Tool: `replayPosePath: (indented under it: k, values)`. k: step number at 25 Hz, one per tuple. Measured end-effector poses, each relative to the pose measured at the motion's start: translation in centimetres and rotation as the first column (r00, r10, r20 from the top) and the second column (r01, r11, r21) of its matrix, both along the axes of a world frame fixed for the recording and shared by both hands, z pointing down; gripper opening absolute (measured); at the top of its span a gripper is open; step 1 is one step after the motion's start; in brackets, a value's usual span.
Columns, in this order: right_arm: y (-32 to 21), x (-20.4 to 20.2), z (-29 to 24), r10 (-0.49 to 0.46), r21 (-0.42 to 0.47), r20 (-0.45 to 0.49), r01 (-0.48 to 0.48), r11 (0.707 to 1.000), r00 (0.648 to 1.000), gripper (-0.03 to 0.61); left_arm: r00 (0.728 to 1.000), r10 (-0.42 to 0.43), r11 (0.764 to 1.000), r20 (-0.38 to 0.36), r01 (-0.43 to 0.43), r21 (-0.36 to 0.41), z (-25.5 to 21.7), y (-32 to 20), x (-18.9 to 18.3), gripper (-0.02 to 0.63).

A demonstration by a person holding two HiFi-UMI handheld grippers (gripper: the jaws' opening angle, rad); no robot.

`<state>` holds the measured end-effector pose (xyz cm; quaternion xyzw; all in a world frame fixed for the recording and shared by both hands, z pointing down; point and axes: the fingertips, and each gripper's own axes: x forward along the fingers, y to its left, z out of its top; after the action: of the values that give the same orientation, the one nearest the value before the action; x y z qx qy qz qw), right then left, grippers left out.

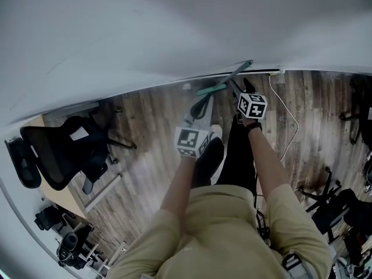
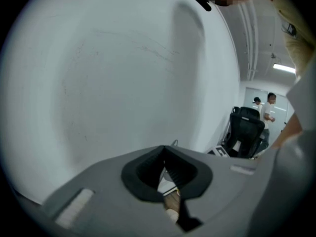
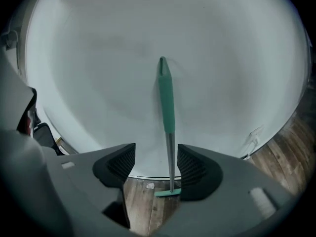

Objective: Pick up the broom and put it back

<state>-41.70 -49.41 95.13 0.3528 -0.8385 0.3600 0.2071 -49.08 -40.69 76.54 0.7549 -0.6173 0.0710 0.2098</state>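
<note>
The broom (image 3: 166, 98) stands upright against the white wall, with its green grip at the top, a metal shaft below, and its green head (image 3: 168, 193) on the wood floor. My right gripper (image 3: 155, 164) is open. The shaft shows in the gap between its pads, nearer the right pad, and neither pad presses on it. In the head view the broom (image 1: 224, 80) is at the wall's foot, just beyond my right gripper (image 1: 235, 92). My left gripper (image 1: 200, 104) is beside it, slightly nearer to me. The left gripper (image 2: 164, 154) is shut with nothing in it and faces the bare wall.
A black office chair (image 1: 58, 150) and a desk stand at the left. A white cable (image 1: 288, 115) runs from a wall socket across the floor at the right, near more chairs (image 1: 337, 205). Two people (image 2: 269, 107) stand far off behind a chair (image 2: 247, 130).
</note>
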Motion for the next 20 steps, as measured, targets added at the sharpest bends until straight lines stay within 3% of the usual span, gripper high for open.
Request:
replayPosePath:
  k: [7, 12, 15, 18, 20]
  values:
    - [-2.7, -1.2, 2.8, 0.022, -0.022, -0.028, -0.022, 1.0, 0.999, 0.257, 0.999, -0.04, 0.998, 0.009, 0.041, -0.047, 1.4, 1.5, -0.6, 0.002]
    - [-4.2, -1.4, 4.0, 0.046, -0.04, -0.033, -0.047, 0.998, 0.998, 0.204, 0.997, -0.076, 0.994, 0.005, 0.077, -0.074, 2.3, 1.9, -1.3, 0.002]
    - [-4.8, -1.5, 3.7, 0.013, -0.023, -0.039, -0.014, 1.0, 0.999, 0.182, 0.997, -0.077, 0.993, 0.009, 0.078, -0.087, 2.5, 1.7, -1.4, 0.002]
    - [-5.0, -1.6, 3.4, -0.021, -0.017, -0.052, 0.02, 1.0, 0.998, 0.095, 0.997, -0.082, 0.992, -0.003, 0.082, -0.094, 2.4, 1.5, -1.3, 0.002]
    - [-4.6, -1.8, 3.1, -0.04, -0.023, -0.054, 0.039, 0.999, 0.998, 0.097, 0.997, -0.079, 0.992, -0.009, 0.078, -0.095, 2.3, 1.3, -1.2, 0.002]
